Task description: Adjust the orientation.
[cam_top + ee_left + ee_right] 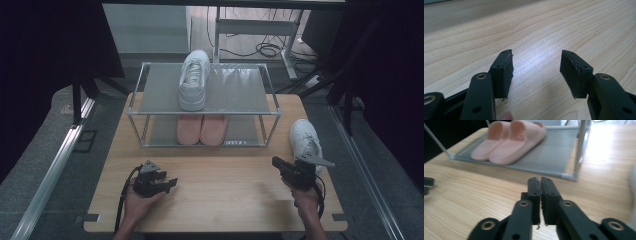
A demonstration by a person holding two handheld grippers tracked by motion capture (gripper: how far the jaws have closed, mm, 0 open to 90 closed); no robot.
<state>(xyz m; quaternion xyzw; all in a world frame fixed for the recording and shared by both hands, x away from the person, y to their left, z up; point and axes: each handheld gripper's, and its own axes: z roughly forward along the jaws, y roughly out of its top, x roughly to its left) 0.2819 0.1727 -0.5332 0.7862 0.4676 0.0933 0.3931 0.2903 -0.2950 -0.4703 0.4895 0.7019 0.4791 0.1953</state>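
A two-shelf metal rack (150,91) stands at the back of the wooden table (225,190). One white sneaker (194,78) sits on its top shelf. A pair of pink slippers (202,129) (509,140) rests on the bottom shelf. A second white sneaker (305,141) lies on the table right of the rack. My left gripper (170,184) (536,71) is held low over the front left of the table, open and empty. My right gripper (276,163) (540,185) is shut on nothing, just left of the loose sneaker and pointing toward the rack.
The rack's front right post (580,147) stands between my right gripper and the slippers' side. Bare tabletop lies between the two grippers. Dark curtains flank the table, and a desk frame with cables (265,47) stands behind it.
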